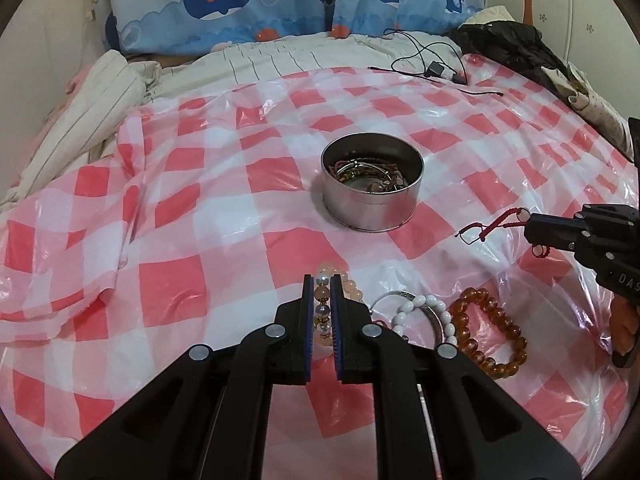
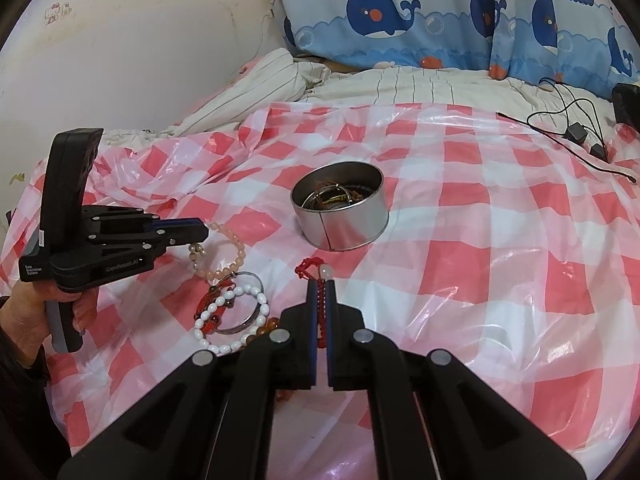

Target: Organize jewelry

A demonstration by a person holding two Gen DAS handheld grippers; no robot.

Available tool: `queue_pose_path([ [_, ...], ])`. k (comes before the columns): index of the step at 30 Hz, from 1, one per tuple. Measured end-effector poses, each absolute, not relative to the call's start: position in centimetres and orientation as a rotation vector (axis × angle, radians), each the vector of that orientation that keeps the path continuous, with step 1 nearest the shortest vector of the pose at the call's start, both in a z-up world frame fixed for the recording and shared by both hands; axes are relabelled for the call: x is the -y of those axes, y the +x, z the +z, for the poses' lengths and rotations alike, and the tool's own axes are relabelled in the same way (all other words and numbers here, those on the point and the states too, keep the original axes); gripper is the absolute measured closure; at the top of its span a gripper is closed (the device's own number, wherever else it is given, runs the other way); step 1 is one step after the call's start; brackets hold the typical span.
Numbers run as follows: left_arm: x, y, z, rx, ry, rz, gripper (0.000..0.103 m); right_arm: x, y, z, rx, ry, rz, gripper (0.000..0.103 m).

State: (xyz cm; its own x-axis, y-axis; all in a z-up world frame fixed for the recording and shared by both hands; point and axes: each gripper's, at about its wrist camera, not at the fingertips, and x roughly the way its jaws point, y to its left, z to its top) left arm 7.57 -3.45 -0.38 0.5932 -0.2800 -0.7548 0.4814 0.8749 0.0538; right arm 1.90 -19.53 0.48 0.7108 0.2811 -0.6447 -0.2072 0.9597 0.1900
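A round metal tin (image 1: 372,184) holding several bracelets sits mid-sheet; it also shows in the right wrist view (image 2: 342,210). My left gripper (image 1: 322,280) is shut on a pink bead bracelet (image 1: 348,278), also seen from the right (image 2: 236,250). My right gripper (image 2: 321,285) is shut on a red cord bracelet (image 2: 310,266) with a pale bead; its cord (image 1: 486,230) shows in the left wrist view. A white bead bracelet (image 1: 424,306), a silver bangle (image 2: 256,284) and an amber bead bracelet (image 1: 492,332) lie near both grippers.
A pink-and-white checked plastic sheet (image 1: 224,216) covers the bed. Whale-print pillows (image 1: 256,4) stand at the back. Black cables and a charger (image 1: 434,66) lie at the far right, next to dark clothing (image 1: 508,44). A striped blanket (image 2: 256,84) is bunched at the left.
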Motion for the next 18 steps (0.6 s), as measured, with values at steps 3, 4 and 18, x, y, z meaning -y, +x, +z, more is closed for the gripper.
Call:
queue_pose_path([
  [3,3.4,7.5,-0.3,-0.821,0.266,-0.448,0.096,19.5,1.9,0.5,-0.731,0.106,0.271,0.099],
  [4,3.4,7.5,-0.3,-0.820,0.267,-0.447,0.096,19.5,1.9,0.5,-0.731,0.106,0.272,0.099],
  [18,3.8,7.1,0.8,-0.779,0.274,-0.440,0.096,19.4,1.8,0.8,-0.709,0.100,0.276,0.099],
])
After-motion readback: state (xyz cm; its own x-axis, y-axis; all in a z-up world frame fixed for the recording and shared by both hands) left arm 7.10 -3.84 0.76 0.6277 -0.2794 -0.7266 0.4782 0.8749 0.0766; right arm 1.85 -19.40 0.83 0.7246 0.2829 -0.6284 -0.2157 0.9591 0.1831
